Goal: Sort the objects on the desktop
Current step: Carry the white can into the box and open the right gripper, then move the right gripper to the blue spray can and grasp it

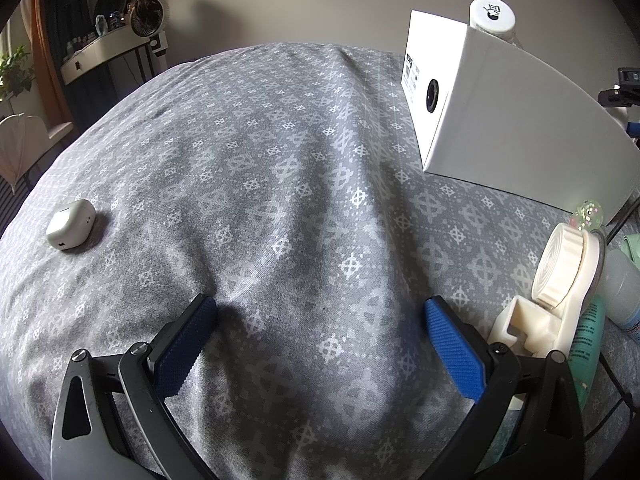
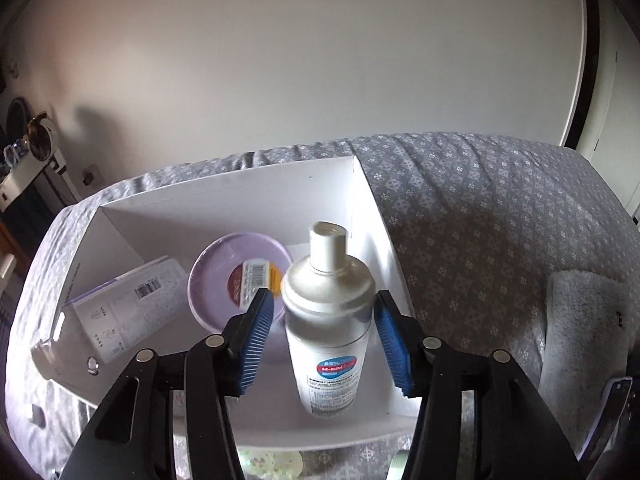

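Observation:
In the right wrist view a white box [image 2: 224, 196] lies open on the grey patterned cloth. A white spray bottle [image 2: 326, 316] stands inside it between my right gripper's [image 2: 324, 312] blue pads [image 2: 256, 336]; the jaws stand open with a gap on each side. A lilac round tin [image 2: 224, 276] and a white carton [image 2: 120, 312] lie in the box too. In the left wrist view my left gripper [image 1: 320, 312] is open and empty above the cloth. A white earbud case [image 1: 71, 228] lies at the left. The box [image 1: 500, 120] stands at the upper right, with the bottle's cap [image 1: 492, 14] behind it.
In the left wrist view a cream tape dispenser [image 1: 560, 292], a teal tube [image 1: 588, 344] and a pale bottle [image 1: 624, 288] crowd the right edge. A grey towel [image 2: 584, 328] lies right of the box in the right wrist view. A wall runs behind the table.

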The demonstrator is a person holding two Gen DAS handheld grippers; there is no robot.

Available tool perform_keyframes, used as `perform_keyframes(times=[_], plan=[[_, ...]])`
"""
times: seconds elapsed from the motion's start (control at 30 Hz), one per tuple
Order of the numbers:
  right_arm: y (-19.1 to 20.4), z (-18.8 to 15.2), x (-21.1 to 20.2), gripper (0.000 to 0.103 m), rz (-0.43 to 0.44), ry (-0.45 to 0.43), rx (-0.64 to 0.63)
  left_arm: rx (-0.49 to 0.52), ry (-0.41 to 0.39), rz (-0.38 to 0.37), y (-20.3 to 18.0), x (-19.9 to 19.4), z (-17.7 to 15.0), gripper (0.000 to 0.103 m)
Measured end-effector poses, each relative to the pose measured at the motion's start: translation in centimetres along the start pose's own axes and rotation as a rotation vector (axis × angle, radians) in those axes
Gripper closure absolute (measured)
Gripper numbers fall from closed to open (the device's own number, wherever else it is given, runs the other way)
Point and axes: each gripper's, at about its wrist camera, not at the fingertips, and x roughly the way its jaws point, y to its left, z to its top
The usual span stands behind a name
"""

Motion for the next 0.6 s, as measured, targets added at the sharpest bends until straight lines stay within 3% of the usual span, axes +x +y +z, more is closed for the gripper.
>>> perform_keyframes(times=[0.03, 0.13, 0.33, 0.47, 0.6], plan=[[0.1, -0.6, -0.8, 0.036, 0.009, -0.011, -0.009, 0.0, 0.0, 0.0, 0.0, 0.0, 0.0, 0.0], [0.3, -3.2, -3.4, 0.03, 0.027, -0.023, -0.068, 0.0, 0.0, 0.0, 0.0, 0.0, 0.0, 0.0], [0.6, -9.7, -8.1, 0.025, 0.049, 0.008, -0.269, 0.0, 0.0, 0.0, 0.0, 0.0, 0.0, 0.0], [-0.3, -13.9, -10.1, 0.023, 0.082, -0.016, -0.419, 0.0, 0.0, 0.0, 0.0, 0.0, 0.0, 0.0], [-3.4, -15.5, -9.3, 0.023, 0.068, 0.016, -0.447, 0.0, 0.0, 0.0, 0.0, 0.0, 0.0, 0.0]])
